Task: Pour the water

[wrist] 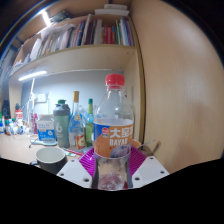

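A clear plastic water bottle (113, 125) with a red cap and an orange-and-blue label stands upright between my gripper's (112, 170) fingers. Both magenta pads (91, 165) press against its lower body, so the gripper is shut on it. The bottle's clear base shows between the white fingertips (148, 172). A dark round cup or bowl (49, 157) sits low to the left of the fingers, beside the bottle.
Several bottles and jars (74, 125) crowd a counter to the left behind the held bottle. Above them a wooden shelf (85, 52) carries books and plates. A plain beige wall (180, 90) fills the right side.
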The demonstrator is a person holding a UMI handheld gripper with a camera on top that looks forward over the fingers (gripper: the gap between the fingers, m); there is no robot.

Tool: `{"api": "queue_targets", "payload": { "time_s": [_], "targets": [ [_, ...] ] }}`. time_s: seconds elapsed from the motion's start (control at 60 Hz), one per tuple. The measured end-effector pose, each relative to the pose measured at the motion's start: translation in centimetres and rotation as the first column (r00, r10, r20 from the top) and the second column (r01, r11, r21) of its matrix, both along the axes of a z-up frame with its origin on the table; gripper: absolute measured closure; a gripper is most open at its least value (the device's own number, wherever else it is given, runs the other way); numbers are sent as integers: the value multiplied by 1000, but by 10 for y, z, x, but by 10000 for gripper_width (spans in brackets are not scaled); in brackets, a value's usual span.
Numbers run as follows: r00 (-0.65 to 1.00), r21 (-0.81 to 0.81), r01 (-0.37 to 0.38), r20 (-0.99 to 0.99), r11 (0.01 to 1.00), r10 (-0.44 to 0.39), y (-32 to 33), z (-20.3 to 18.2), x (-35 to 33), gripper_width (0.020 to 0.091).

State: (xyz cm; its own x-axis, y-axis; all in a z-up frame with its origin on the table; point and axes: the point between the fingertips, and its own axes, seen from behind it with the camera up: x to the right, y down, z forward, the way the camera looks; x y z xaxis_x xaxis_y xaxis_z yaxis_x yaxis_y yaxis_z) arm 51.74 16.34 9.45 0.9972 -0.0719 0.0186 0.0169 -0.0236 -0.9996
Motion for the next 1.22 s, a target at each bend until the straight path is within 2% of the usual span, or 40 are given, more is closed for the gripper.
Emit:
{"api": "queue_targets", "payload": {
  "time_s": [0.083,0.167,0.333,0.35,0.417,0.433,0.6,0.75,0.883,1.033,1.217],
  "targets": [
    [999,13,-1,44,1000,0,-3,1,-4,703],
    [999,7,15,35,1000,-15,-4,2,-3,671],
    [997,-32,2,76,999,0,-4,0,-5,538],
    [996,-44,3,87,999,0,-6,-1,-4,502],
    [992,-82,15,123,997,-5,-13,-3,-2,267],
    [992,-86,17,128,996,-6,-18,-2,-2,249],
    [992,-89,22,126,996,-11,-60,6,-6,260],
    [994,-92,84,75,992,-77,-121,9,-4,260],
    [994,-76,104,45,992,-101,-187,11,-20,259],
    [995,-79,94,23,992,-93,-250,5,-50,258],
    [1000,-61,26,3,998,-26,-300,13,-95,257]
  ]
}}
